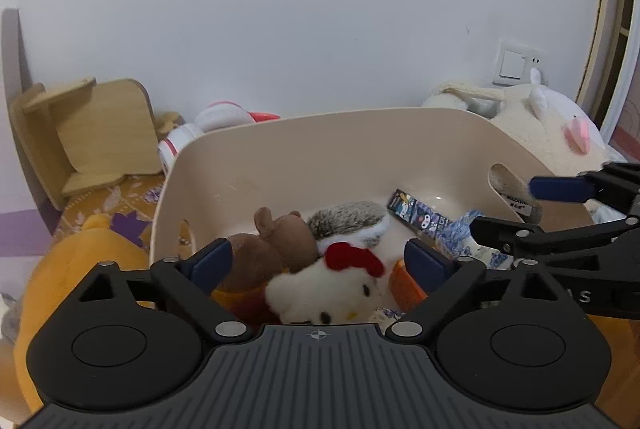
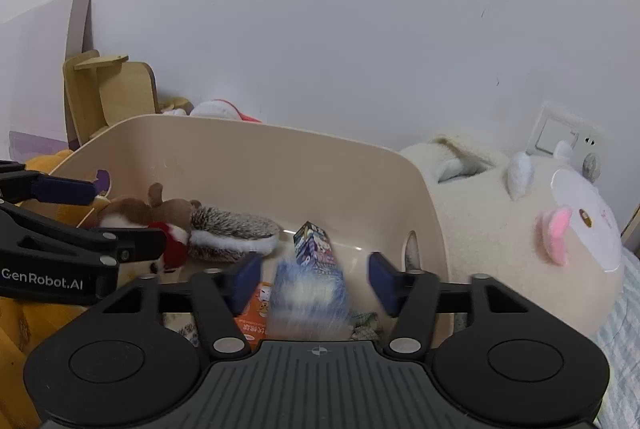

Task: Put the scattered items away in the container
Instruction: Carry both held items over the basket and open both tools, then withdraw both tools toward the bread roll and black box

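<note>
Left gripper: jaws spread wide above the beige container, pads clear of the white cat plush with red bow lying between them inside it. Right gripper: jaws apart, a blurred blue-and-white plush between them, untouched, over the container. Also in the container: brown bear plush, hedgehog plush, patterned box. Beside the container: large cream plush, wooden stand.
</note>
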`<control>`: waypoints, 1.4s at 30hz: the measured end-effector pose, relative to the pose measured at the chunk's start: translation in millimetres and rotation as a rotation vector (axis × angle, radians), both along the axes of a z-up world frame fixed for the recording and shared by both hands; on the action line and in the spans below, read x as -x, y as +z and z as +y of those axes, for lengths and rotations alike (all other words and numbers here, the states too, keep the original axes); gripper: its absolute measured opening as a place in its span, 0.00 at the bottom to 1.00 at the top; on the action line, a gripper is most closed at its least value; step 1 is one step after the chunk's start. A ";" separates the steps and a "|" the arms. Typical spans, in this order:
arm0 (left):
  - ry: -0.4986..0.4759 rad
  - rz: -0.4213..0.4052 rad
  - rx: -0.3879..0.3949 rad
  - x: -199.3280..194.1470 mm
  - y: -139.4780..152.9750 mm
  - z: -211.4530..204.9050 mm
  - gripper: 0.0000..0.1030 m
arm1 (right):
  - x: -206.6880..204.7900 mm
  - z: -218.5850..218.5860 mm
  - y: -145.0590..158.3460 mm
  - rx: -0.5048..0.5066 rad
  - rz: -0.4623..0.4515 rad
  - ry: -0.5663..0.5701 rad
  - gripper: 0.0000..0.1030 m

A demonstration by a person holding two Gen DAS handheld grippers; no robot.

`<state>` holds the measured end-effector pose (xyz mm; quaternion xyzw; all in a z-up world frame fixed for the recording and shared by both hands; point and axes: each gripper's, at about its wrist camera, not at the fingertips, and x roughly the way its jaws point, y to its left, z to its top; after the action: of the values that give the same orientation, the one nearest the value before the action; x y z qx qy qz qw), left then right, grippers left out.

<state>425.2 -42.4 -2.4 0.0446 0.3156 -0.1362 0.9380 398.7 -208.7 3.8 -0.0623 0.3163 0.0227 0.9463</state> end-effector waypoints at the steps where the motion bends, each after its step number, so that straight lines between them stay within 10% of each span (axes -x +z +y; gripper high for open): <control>1: 0.004 -0.008 -0.001 3.1 1.6 0.5 0.92 | 3.4 0.2 1.8 0.008 -0.010 -0.002 0.71; 18: 0.027 -0.126 0.014 105.7 16.5 -23.0 0.95 | 108.1 -24.7 29.9 0.060 -0.173 -0.052 1.00; 42: 0.047 0.014 0.041 128.5 -58.0 -78.6 0.95 | 137.8 -65.8 -70.5 0.073 0.104 -0.062 0.91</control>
<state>296.7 -120.9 -60.4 0.0170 0.3201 -0.1210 0.9395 260.9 -274.5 -66.7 -0.0858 0.3676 -0.0152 0.9259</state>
